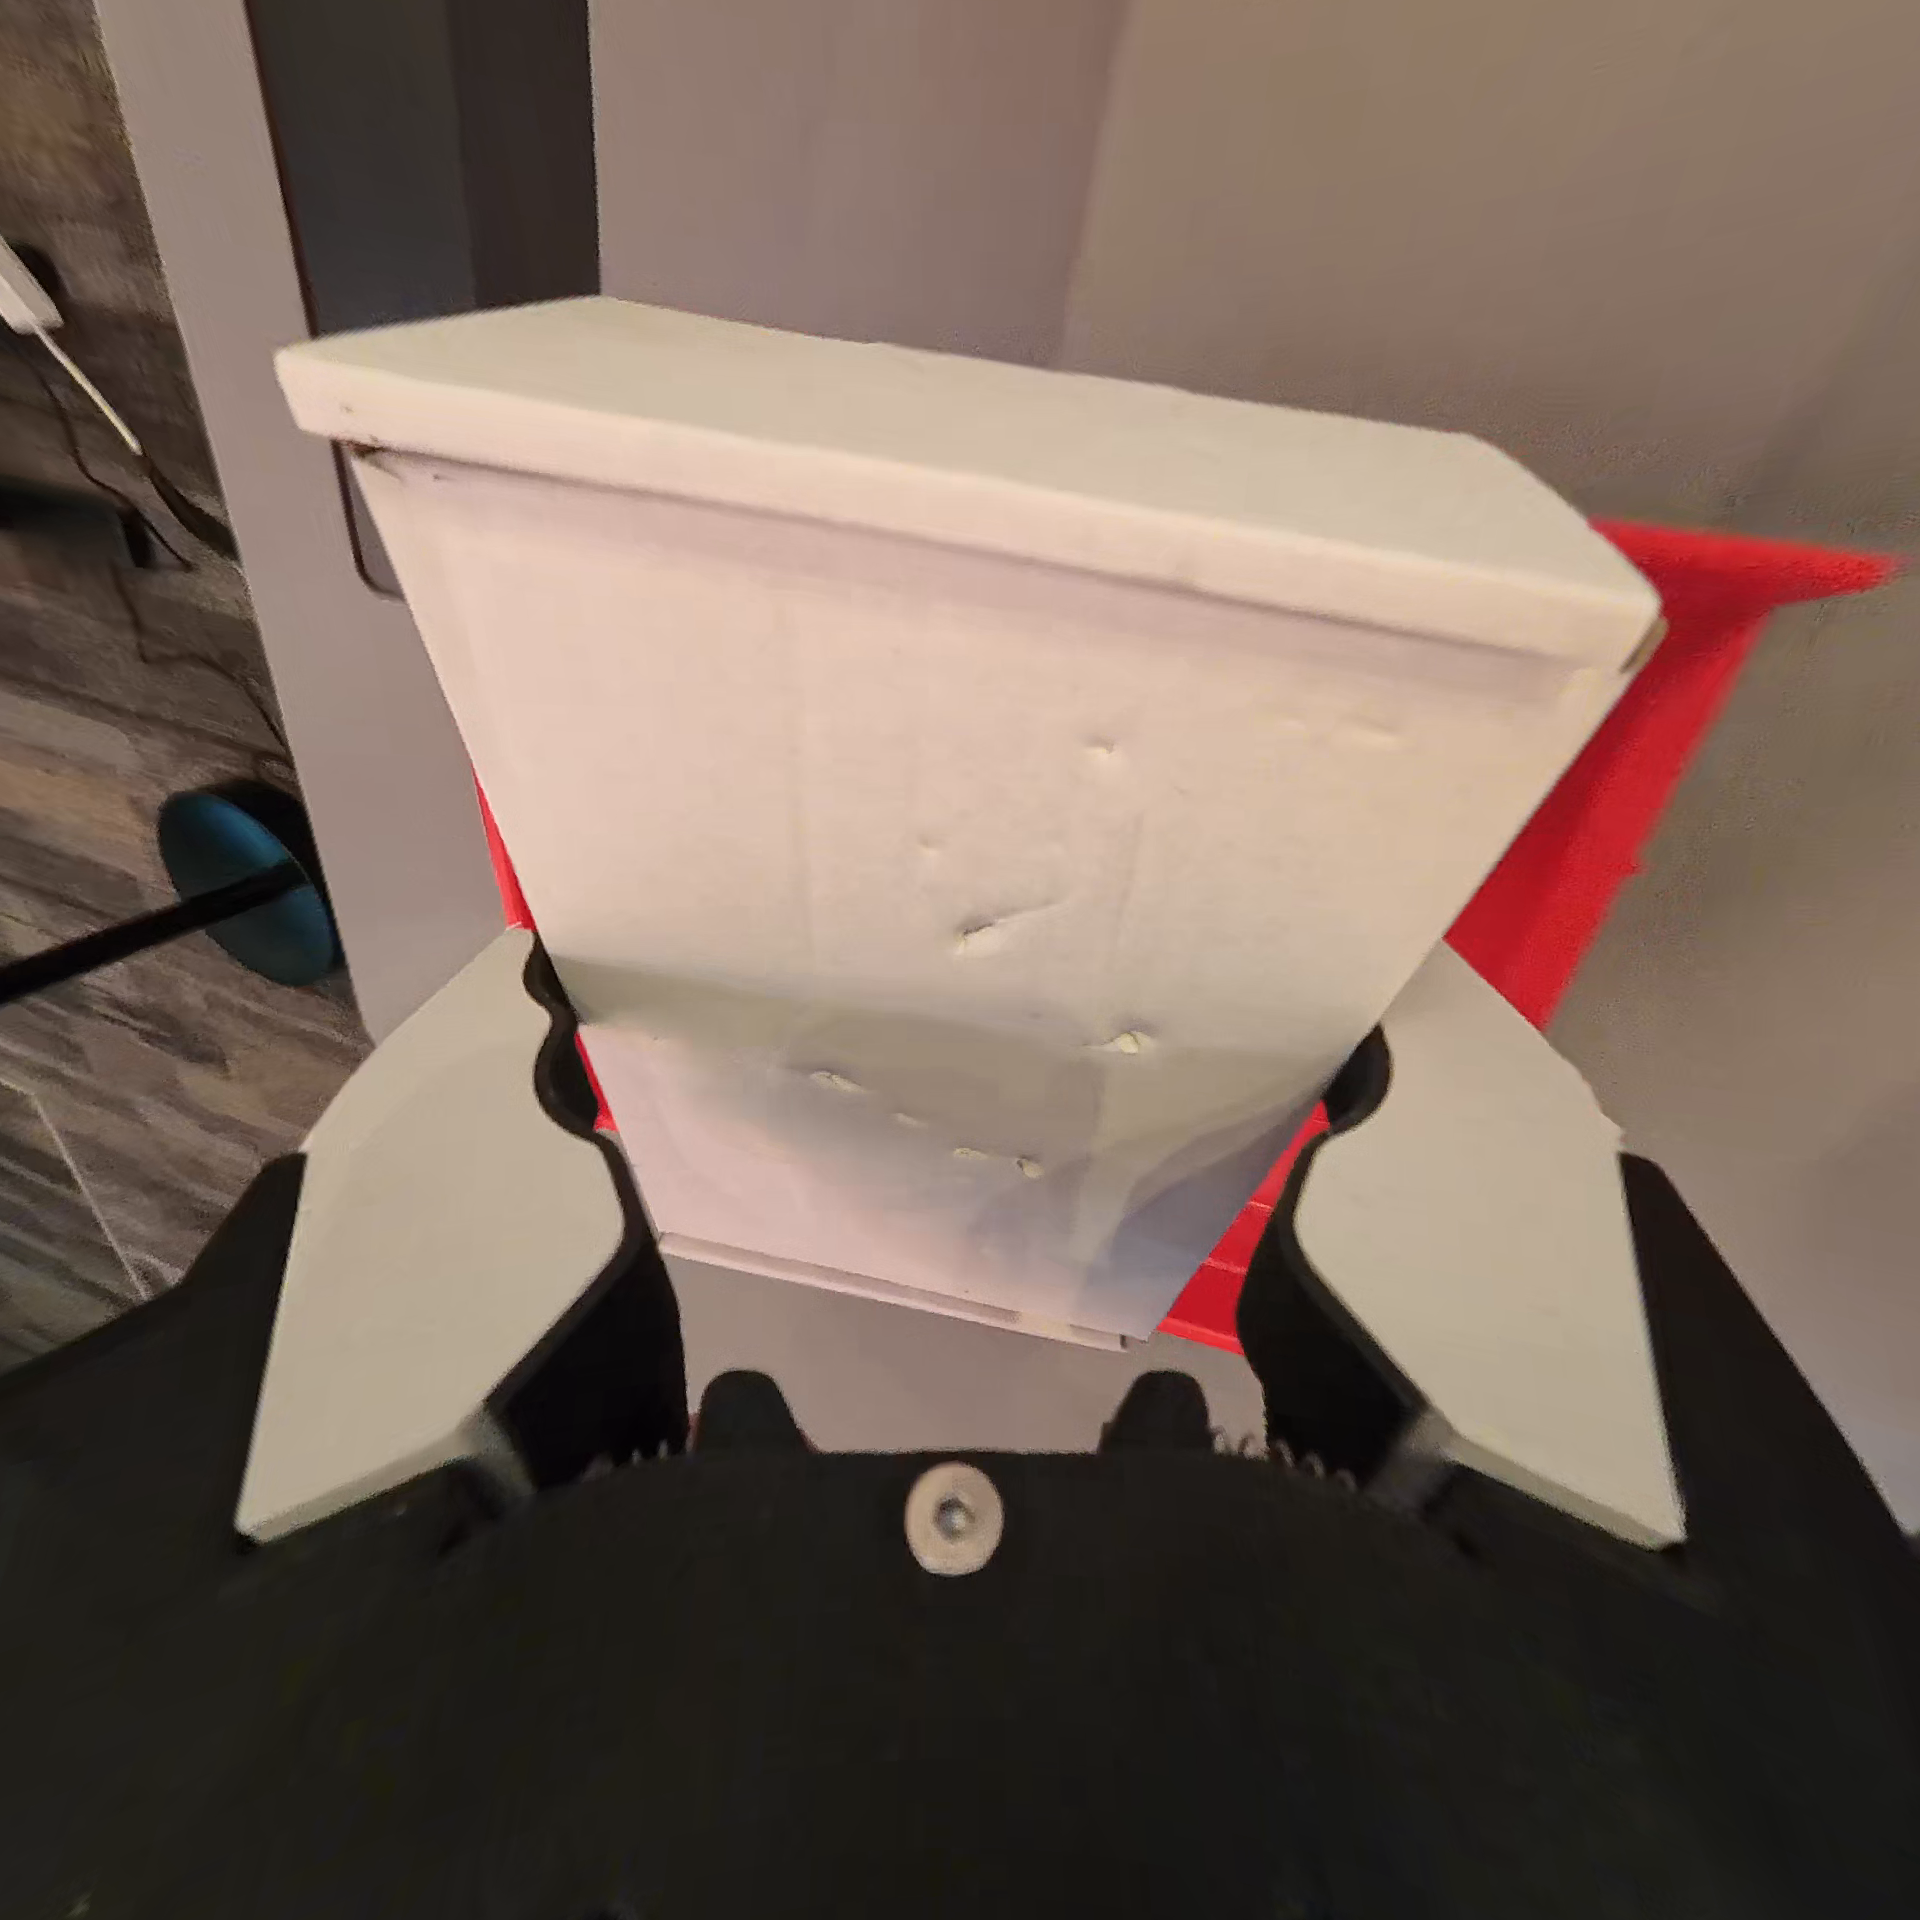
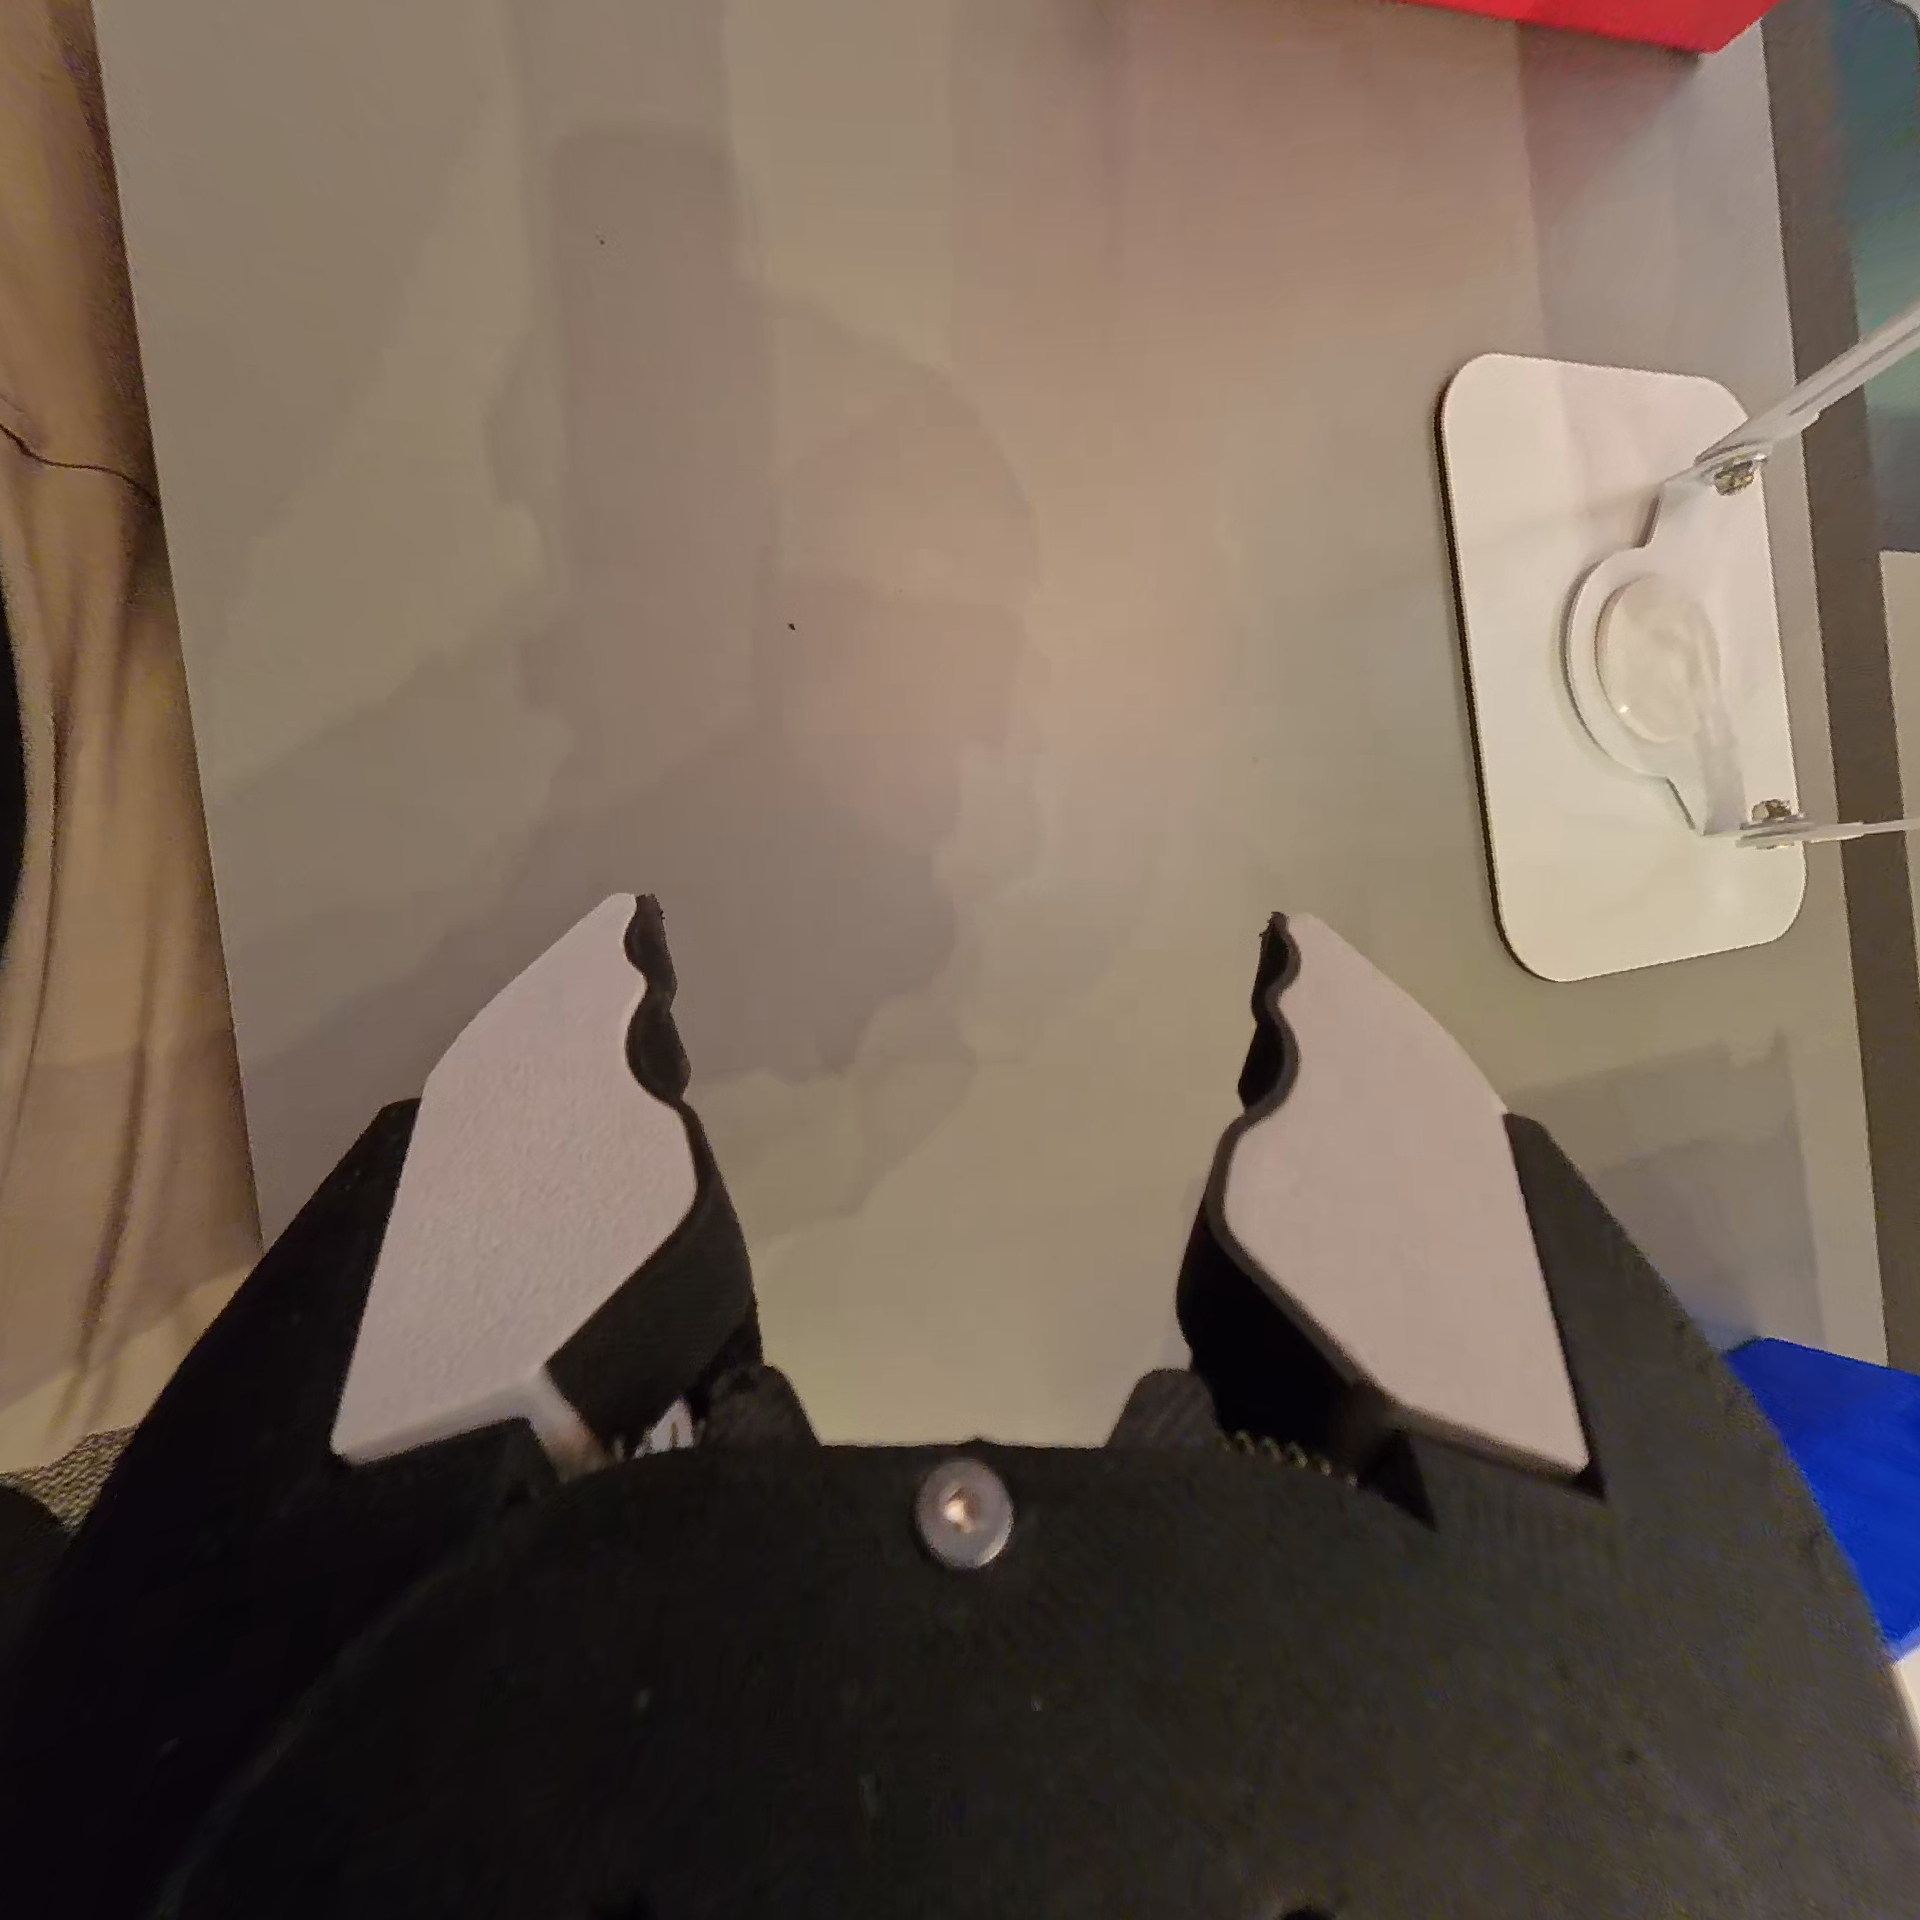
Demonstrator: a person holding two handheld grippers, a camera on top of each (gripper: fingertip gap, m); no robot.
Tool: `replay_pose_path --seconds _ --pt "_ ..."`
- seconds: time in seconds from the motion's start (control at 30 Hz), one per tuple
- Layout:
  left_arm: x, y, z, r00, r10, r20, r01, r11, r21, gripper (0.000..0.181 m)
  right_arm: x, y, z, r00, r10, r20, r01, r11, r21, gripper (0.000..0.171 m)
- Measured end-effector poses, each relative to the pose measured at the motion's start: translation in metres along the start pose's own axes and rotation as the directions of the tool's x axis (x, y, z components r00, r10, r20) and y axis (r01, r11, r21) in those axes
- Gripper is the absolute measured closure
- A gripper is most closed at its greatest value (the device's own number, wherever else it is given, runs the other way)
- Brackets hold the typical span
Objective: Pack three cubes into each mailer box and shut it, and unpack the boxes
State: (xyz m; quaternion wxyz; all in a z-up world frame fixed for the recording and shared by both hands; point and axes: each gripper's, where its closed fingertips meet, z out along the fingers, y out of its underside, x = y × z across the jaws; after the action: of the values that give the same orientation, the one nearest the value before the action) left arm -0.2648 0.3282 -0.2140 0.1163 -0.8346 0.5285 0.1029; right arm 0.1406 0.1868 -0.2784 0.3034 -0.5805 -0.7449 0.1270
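In the left wrist view my left gripper (image 1: pixel 951 997) is shut on a white mailer box (image 1: pixel 966 748), its fingers pressing the box's two sides. The box is closed, with small dents in its facing panel, and is held above the grey table (image 1: pixel 1766 935). A red object (image 1: pixel 1621 790) lies on the table behind and under the box; I cannot tell what it is. In the right wrist view my right gripper (image 2: pixel 961 920) is open and empty, pointing down over the grey table (image 2: pixel 727 520). No cubes are in view.
A white plate with a clear plastic mount (image 2: pixel 1621 665) sits near the table's right edge. A red corner (image 2: pixel 1621 21) shows at the top, a blue thing (image 2: pixel 1849 1475) at lower right. Beige fabric (image 2: pixel 73 727) lies left. Wood floor and a teal round base (image 1: pixel 249 883) lie left of the table. The tips of one gripper are about 45 cm away from the tips of the other. The blue thing (image 2: pixel 1849 1475) sits 30 cm or so from the ends of my right fingers.
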Motion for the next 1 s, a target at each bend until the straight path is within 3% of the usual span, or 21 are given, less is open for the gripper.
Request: replay_pose_path --seconds 0.03,0.17,0.3,0.5,0.67,1.0 --pt "0.010 -0.010 -0.012 1.000 0.022 0.001 -0.022 1.000 0.012 0.044 0.000 -0.001 -0.002 1.000 -0.003 -0.006 0.003 1.000 0.004 0.066" --pt "0.060 -0.066 -0.050 0.991 0.128 -0.031 -0.124 0.988 0.094 0.044 0.002 -0.006 -0.010 0.999 -0.004 -0.036 0.005 1.000 0.021 0.067" --pt "0.113 -0.116 -0.051 0.966 0.230 -0.115 -0.219 0.970 0.102 0.044 0.004 -0.008 -0.018 0.998 -0.008 -0.068 0.010 1.000 0.019 0.067" --pt "0.189 -0.181 -0.007 0.933 0.274 -0.235 -0.275 0.961 0.027 0.044 0.007 -0.010 -0.026 0.993 -0.003 -0.114 0.013 0.996 0.089 0.068" --pt "0.239 -0.204 0.041 0.916 0.236 -0.323 -0.272 0.960 -0.068 0.045 0.004 0.012 -0.019 0.992 0.021 -0.124 -0.011 0.997 0.082 0.068" --pt "0.254 -0.241 0.079 0.963 0.176 -0.207 -0.195 0.978 -0.075 0.045 -0.009 0.037 -0.003 0.995 0.043 -0.094 -0.039 0.998 0.046 0.067"
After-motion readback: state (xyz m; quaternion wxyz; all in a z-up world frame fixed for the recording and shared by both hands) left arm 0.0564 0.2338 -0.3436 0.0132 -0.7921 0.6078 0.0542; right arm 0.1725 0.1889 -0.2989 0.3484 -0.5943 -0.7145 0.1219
